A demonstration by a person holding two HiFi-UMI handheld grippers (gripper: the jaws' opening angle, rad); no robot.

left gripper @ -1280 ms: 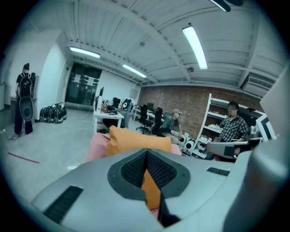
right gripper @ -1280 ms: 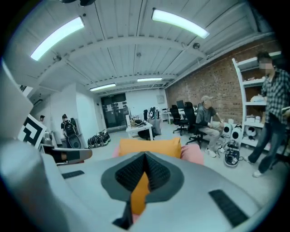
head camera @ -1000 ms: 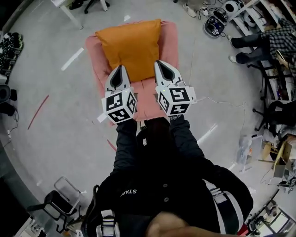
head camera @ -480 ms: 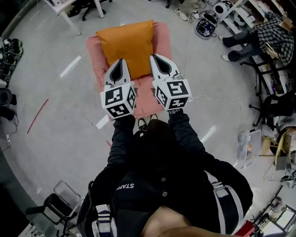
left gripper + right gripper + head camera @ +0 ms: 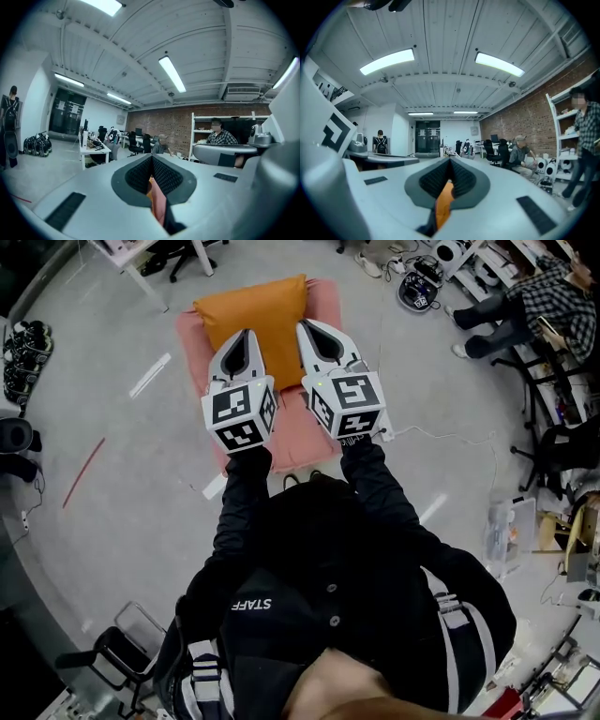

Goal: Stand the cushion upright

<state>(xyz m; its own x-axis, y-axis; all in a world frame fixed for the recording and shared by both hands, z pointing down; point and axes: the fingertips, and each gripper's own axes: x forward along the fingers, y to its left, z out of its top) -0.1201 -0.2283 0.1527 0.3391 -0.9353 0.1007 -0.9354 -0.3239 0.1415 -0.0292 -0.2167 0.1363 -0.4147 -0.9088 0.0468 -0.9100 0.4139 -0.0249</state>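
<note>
Nearest to you, your black jacket (image 5: 328, 606) fills the lower part of the head view, with both arms stretched forward. At the end of them you hold the left gripper (image 5: 247, 337) and the right gripper (image 5: 307, 328) side by side. Their marker cubes face you and their tips point away.

Both sets of jaws are closed on themselves. In the left gripper view the ribbed pads meet at the tip. Only a thin slit lower down lets a sliver of orange and pink show through from beyond. The right gripper view shows the same: pads together, with a streak of orange in the slit beneath them.

Just past the cubes lies the orange cushion (image 5: 267, 315) — flat, not upright. It rests on a pink mat (image 5: 305, 437) that is spread on the grey floor (image 5: 112, 521). The mat reaches out from under the cushion toward you and shows as a narrow border along its sides. The left gripper's tip sits over the cushion's left edge and the right gripper's tip over its right edge. You cannot tell from above whether either touches the fabric.

Farther out, a white tape strip (image 5: 150, 374) and a red line (image 5: 82, 470) mark the floor to the left of the mat. At the upper right a seated person (image 5: 553, 296) in a plaid shirt sits near shelving — well apart from the cushion.
</note>
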